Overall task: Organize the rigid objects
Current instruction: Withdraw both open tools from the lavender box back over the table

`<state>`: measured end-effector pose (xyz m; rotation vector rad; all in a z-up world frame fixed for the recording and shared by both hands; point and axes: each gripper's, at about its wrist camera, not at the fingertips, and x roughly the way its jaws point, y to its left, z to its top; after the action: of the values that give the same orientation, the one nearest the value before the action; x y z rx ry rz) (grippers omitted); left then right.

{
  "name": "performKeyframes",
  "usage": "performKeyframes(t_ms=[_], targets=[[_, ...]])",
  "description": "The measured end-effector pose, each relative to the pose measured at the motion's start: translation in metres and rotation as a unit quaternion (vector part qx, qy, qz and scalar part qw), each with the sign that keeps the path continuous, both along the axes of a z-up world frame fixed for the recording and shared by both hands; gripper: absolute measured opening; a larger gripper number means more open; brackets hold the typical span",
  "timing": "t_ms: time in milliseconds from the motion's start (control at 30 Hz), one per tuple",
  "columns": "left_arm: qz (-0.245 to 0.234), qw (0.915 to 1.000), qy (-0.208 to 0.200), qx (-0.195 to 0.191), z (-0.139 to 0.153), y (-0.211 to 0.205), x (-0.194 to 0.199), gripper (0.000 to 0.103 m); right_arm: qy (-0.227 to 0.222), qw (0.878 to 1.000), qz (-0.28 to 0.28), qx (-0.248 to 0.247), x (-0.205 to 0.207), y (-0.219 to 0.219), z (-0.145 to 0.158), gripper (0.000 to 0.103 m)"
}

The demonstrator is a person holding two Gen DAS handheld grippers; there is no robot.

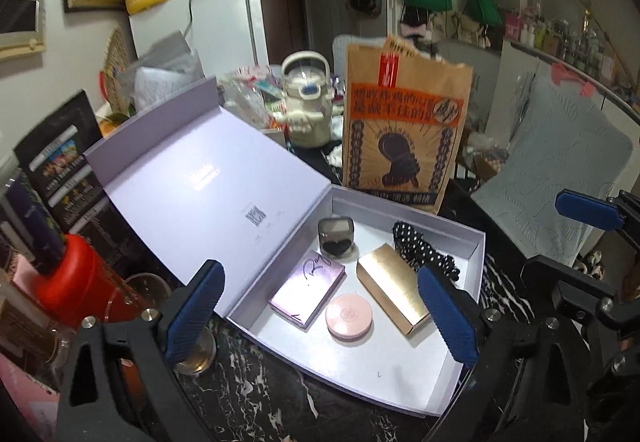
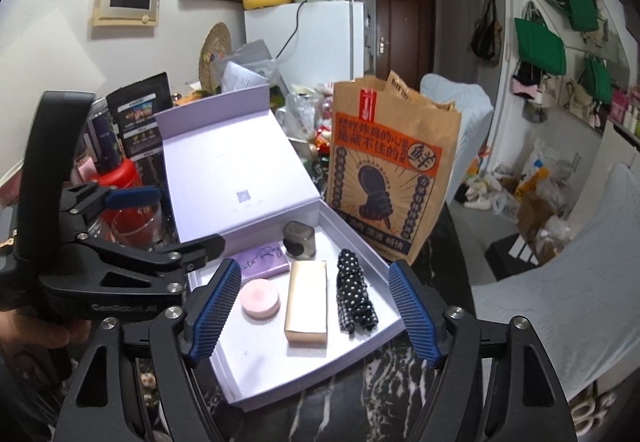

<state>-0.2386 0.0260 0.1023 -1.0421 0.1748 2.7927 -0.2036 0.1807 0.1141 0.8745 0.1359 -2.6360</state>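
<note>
An open lilac box [image 1: 400, 382] [image 2: 280, 374] lies on the dark marble table with its lid [image 1: 224, 186] [image 2: 224, 162] leaning back. Inside it lie a gold box [image 1: 394, 288] [image 2: 307, 300], a pink round compact [image 1: 349, 316] [image 2: 261, 298], a purple palette [image 1: 308, 292] [image 2: 262, 262], a grey case with a black heart [image 1: 335, 238] [image 2: 299, 238] and a polka-dot hair tie [image 1: 424, 254] [image 2: 354, 294]. My left gripper [image 1: 320, 316] is open and empty above the box's near side. My right gripper [image 2: 314, 314] is open and empty above the box.
A brown paper bag [image 1: 404, 130] [image 2: 384, 170] stands behind the box. A red container [image 1: 72, 282] [image 2: 120, 178] and a glass [image 1: 136, 294] [image 2: 136, 222] stand left of it. A cream kettle [image 1: 306, 102] and clutter sit behind. A chair [image 1: 560, 170] stands at the right.
</note>
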Motion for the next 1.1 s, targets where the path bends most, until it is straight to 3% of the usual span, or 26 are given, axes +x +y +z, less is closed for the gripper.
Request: performKeyframes(t_ms=[700,1100], targets=[[-0.004,0.9995,0.032,0.000,0.020,-0.012,0.066,0.099,0.033,0.999,0.000,-0.014,0.067,0.002,0.019,0.083],[-0.005,0.9998,0.013,0.011,0.008,-0.025,0.104,0.099,0.022,0.999,0.021,-0.026,0.103,-0.006,0.006,0.083]])
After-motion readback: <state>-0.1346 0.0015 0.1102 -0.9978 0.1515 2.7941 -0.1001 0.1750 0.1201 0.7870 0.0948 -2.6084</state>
